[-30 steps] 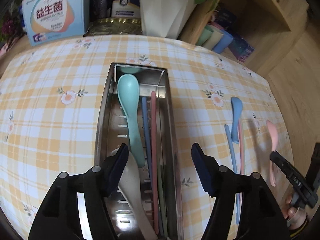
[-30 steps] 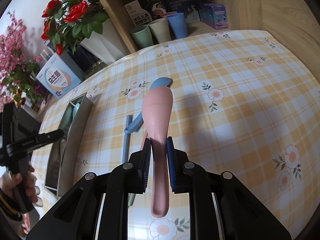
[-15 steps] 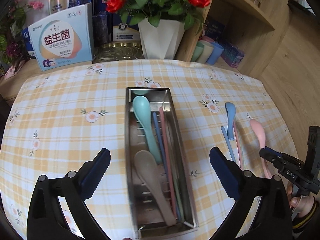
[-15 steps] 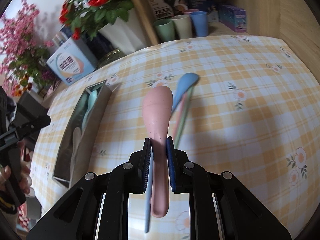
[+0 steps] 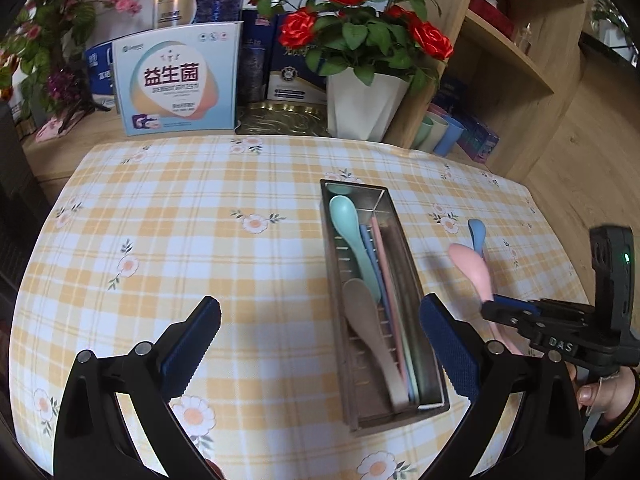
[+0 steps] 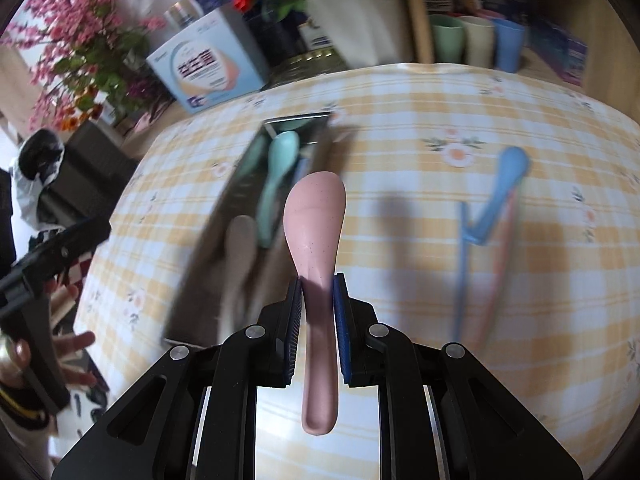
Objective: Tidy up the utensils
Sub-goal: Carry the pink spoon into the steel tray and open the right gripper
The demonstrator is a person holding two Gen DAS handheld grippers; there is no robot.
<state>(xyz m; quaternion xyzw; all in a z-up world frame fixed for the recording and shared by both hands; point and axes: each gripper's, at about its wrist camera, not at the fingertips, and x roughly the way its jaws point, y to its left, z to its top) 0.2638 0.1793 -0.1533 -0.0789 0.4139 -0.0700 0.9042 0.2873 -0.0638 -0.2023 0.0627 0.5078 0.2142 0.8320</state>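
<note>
A steel utensil tray (image 5: 434,394) (image 6: 208,240) lies on the checked tablecloth, holding a teal spoon (image 5: 352,228), a beige spoon (image 5: 370,332) and blue and pink chopsticks (image 5: 386,280). My right gripper (image 6: 317,286) is shut on a pink spoon (image 6: 314,216) and holds it in the air just right of the tray; it shows in the left wrist view (image 5: 474,268). My left gripper (image 5: 320,324) is open and empty, raised above the tray's near end. A blue spoon (image 6: 506,176) with blue and pink chopsticks (image 6: 464,264) lies on the cloth to the right.
A white pot of red roses (image 5: 364,104), a printed box (image 5: 176,80) and a gold tray (image 5: 284,120) stand behind the table. Three cups (image 6: 476,42) sit on a wooden shelf at the back right. The table's edge runs along the right.
My left gripper has pulled back and up from the tray and opened wider. My right gripper has carried the pink spoon left, from beside the blue spoon to the tray's right side.
</note>
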